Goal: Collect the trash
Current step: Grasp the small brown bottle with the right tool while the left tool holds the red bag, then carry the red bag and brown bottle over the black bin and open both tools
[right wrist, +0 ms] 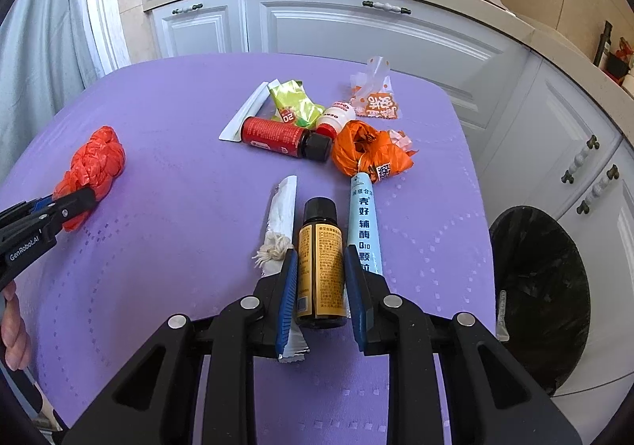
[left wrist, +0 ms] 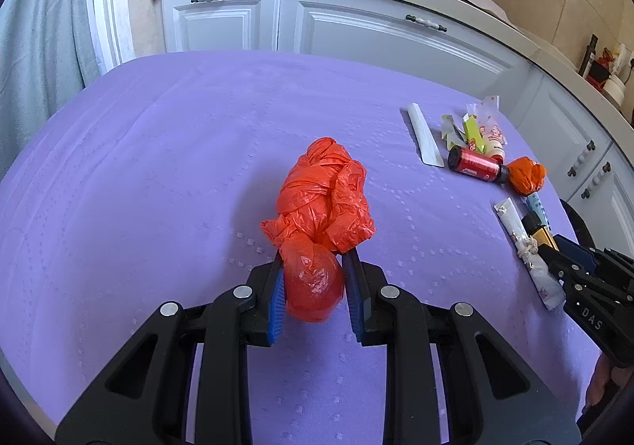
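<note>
A knotted red plastic bag [left wrist: 323,203] lies on the purple tablecloth [left wrist: 158,167]. My left gripper [left wrist: 315,258] is shut on the bag's near end; it also shows in the right wrist view [right wrist: 79,203] on the bag [right wrist: 95,159]. My right gripper [right wrist: 320,262] straddles a small brown bottle with a yellow label [right wrist: 320,266], its jaws close to the bottle's sides, contact unclear. A white wrapper [right wrist: 281,223] and a light blue sachet [right wrist: 364,223] lie beside the bottle. Further off lie a red-labelled bottle [right wrist: 283,138], an orange bag [right wrist: 368,151] and several wrappers.
A black-lined trash bin [right wrist: 539,294] stands on the floor to the right of the table. White kitchen cabinets [right wrist: 356,29] with a counter of jars and pans run behind. A curtain [left wrist: 35,29] hangs at the left.
</note>
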Tool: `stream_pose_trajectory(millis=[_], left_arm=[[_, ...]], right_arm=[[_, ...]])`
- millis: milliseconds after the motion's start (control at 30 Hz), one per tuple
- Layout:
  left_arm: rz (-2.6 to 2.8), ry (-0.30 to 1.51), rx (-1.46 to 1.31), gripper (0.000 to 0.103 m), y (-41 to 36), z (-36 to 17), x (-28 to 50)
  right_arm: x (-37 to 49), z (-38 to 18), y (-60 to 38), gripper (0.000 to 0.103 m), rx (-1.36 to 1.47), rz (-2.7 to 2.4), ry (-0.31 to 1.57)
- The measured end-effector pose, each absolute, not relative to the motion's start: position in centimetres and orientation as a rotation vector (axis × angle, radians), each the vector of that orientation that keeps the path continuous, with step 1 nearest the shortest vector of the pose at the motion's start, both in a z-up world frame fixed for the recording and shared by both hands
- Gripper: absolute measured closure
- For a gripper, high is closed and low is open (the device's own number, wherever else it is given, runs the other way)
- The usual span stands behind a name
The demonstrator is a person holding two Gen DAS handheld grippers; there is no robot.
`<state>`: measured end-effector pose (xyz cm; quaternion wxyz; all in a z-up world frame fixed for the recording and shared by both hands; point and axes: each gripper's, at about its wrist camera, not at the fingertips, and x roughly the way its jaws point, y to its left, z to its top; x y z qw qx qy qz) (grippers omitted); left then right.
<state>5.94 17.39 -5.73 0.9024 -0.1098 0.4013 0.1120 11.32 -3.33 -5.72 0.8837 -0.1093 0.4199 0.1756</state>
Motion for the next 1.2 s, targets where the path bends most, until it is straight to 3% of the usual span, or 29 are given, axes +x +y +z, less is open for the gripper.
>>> stream_pose_trajectory(millis=[633,1200], left_arm=[[0.135,0.773,-0.183,0.078,12.9,-3.0,5.8],[-0.144,0.692,-0.077,0.078,-1.9,0.2,10.2]], right_arm=[[10.3,-1.7,-7.0,0.078,-0.112,0.303,0.717],[9.5,1.0,-19.6,0.078,-0.018,0.023,0.585]])
